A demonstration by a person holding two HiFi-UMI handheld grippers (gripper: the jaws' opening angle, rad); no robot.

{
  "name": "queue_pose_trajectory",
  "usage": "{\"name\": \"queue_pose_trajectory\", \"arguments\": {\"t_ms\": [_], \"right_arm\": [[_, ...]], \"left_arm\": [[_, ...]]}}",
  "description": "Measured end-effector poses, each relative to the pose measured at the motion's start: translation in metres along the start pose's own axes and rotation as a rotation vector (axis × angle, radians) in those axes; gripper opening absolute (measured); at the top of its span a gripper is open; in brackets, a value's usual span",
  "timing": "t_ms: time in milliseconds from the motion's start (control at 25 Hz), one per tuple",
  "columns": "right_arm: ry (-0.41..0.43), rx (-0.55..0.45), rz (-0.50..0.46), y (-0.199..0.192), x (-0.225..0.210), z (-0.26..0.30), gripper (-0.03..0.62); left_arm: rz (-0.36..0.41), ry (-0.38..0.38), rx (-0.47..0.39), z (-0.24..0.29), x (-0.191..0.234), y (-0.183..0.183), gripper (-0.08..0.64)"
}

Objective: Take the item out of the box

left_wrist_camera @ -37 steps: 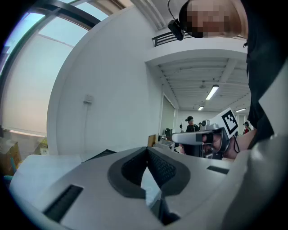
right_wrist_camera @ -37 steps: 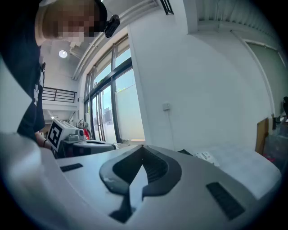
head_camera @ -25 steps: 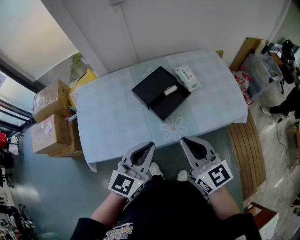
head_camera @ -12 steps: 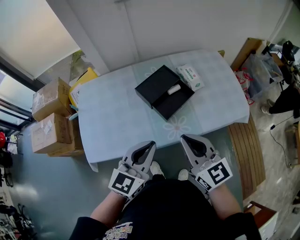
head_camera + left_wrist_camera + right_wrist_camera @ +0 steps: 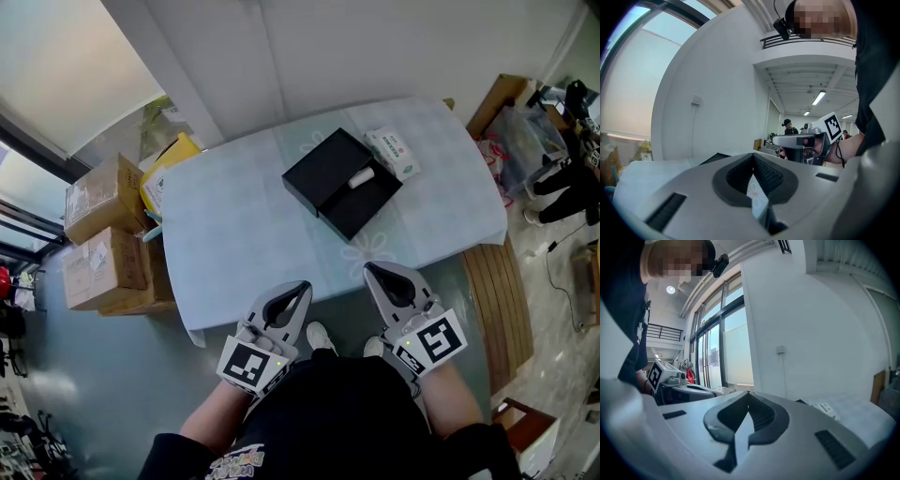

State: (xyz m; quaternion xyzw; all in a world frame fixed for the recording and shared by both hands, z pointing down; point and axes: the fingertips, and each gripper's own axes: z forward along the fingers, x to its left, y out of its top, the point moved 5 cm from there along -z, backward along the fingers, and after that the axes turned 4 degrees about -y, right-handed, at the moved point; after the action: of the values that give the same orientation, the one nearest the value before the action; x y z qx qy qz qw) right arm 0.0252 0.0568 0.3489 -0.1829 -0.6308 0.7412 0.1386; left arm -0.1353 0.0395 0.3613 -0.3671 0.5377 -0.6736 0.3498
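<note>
An open black box (image 5: 342,183) lies on the pale blue table (image 5: 234,244), towards its far right. A small white cylinder-shaped item (image 5: 362,176) rests inside the box. Both grippers hang close to my body, short of the table's near edge. My left gripper (image 5: 302,287) is shut with nothing in it, its tips meeting in the left gripper view (image 5: 753,154). My right gripper (image 5: 368,268) is also shut and empty, as the right gripper view (image 5: 748,393) shows. The box edge (image 5: 715,157) shows low beyond the left jaws.
A white packet with green print (image 5: 397,153) lies by the box on the table's far right. Cardboard boxes (image 5: 103,234) are stacked on the floor at the left, with a yellow item (image 5: 169,161) behind them. A wooden slatted panel (image 5: 497,300) stands right of the table.
The table and box have shifted right and slightly down in the head view. Both grippers have edged forward together and stay shut.
</note>
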Motion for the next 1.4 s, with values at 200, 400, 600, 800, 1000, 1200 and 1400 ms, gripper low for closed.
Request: {"name": "queue_pose_trajectory", "arguments": {"t_ms": [200, 400, 600, 800, 1000, 1200, 1400], "right_arm": [[-0.016, -0.013, -0.019, 0.001, 0.008, 0.015, 0.009], [-0.02, -0.013, -0.043, 0.007, 0.01, 0.021, 0.009], [-0.035, -0.006, -0.075, 0.01, 0.001, 0.028, 0.009], [-0.028, 0.01, -0.091, 0.009, -0.016, 0.038, 0.011], [0.001, 0.036, -0.095, 0.004, -0.037, 0.054, 0.011], [0.035, 0.081, -0.099, -0.004, -0.067, 0.076, 0.012], [0.074, 0.142, -0.112, -0.016, -0.1, 0.099, 0.012]], "left_arm": [[0.008, -0.013, -0.006, -0.01, 0.015, -0.004, 0.003], [0.014, -0.025, -0.022, -0.011, 0.017, 0.001, 0.003], [0.0, -0.047, -0.028, -0.003, 0.013, 0.003, 0.003], [0.015, -0.03, -0.02, 0.011, 0.018, 0.006, 0.003], [-0.015, -0.039, -0.03, 0.029, 0.018, 0.004, 0.003], [-0.025, -0.028, -0.013, 0.054, 0.027, 0.002, 0.003], [-0.048, -0.007, -0.003, 0.08, 0.036, -0.002, 0.003]]}}
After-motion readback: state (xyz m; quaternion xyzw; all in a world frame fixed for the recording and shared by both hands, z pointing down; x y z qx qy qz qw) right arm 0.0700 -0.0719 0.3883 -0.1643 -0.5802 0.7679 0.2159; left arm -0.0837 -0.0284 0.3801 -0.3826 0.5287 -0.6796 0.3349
